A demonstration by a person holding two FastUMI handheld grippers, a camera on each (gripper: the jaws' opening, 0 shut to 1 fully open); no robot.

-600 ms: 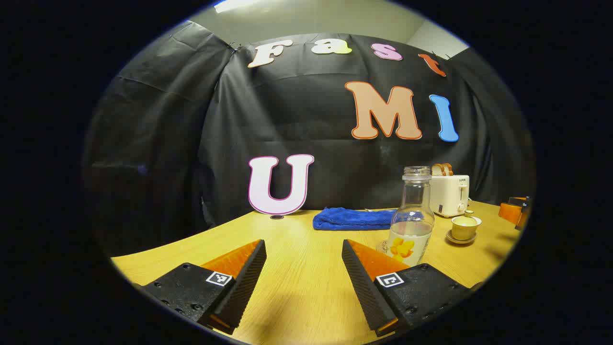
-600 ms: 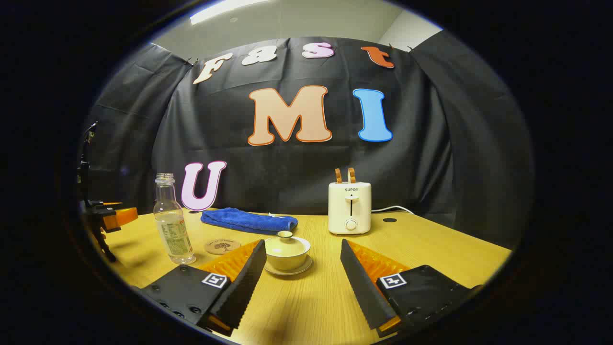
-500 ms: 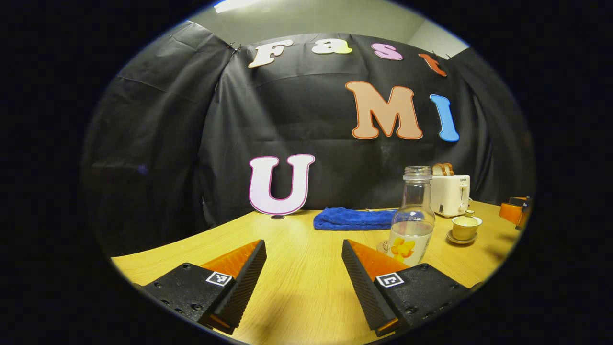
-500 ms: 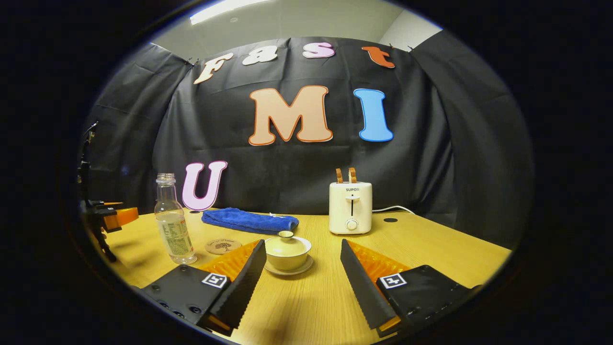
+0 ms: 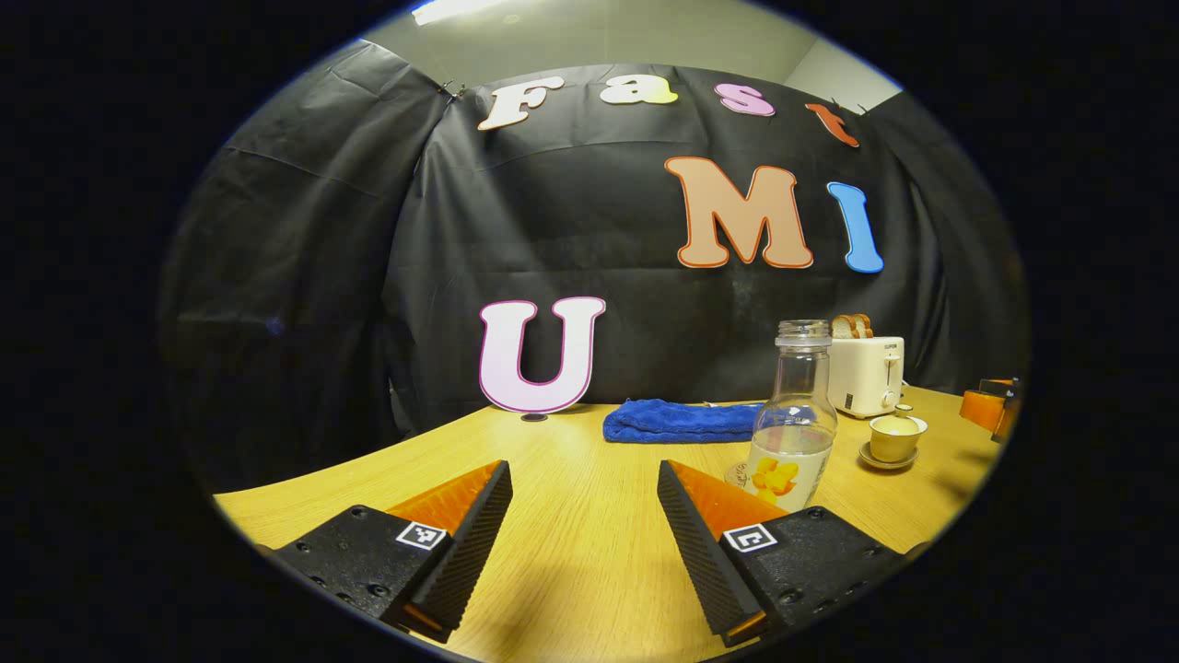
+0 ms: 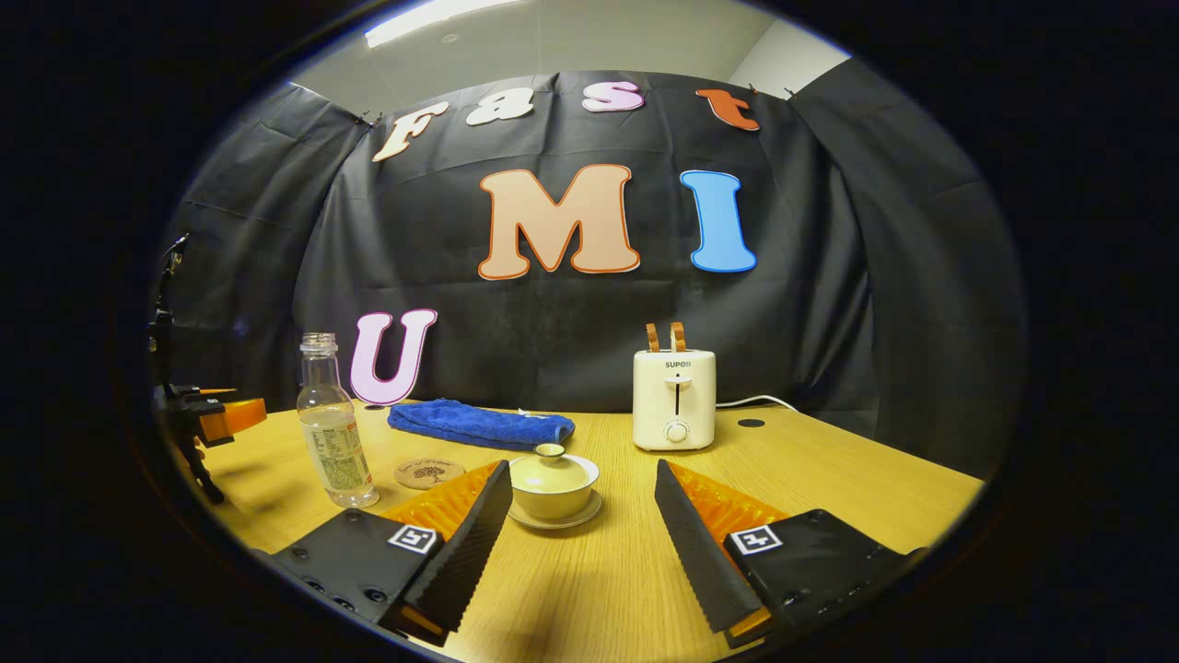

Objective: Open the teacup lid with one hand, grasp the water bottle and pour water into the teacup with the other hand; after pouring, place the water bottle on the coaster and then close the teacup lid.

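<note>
Two grippers hover low over a wooden table (image 6: 829,479), each with its fingers spread wide and nothing between them. Largest on the table is the white toaster (image 6: 673,399), upright near the back wall with two slices of bread (image 6: 663,336) standing in its slots; a white cable (image 6: 755,401) leaves its right side. Next in size, a folded blue towel (image 6: 479,424) lies near the back edge, left of the toaster. The left gripper (image 5: 584,543) points past the water bottle (image 5: 792,419), which stands upright and uncapped just beyond its right finger, partly filled; in the right gripper view the same bottle (image 6: 333,428) stands at the left, well apart from the cup. The right gripper (image 6: 582,543) faces the teacup (image 6: 553,488), which sits on its saucer (image 6: 554,520) just ahead, nearer the left finger, with the lid (image 6: 552,468) on. In the left gripper view the teacup (image 5: 895,436) appears far right, beside the toaster (image 5: 866,373). Smallest, a round coaster (image 6: 428,473) lies flat and bare between bottle and teacup, just beside the bottle.
</note>
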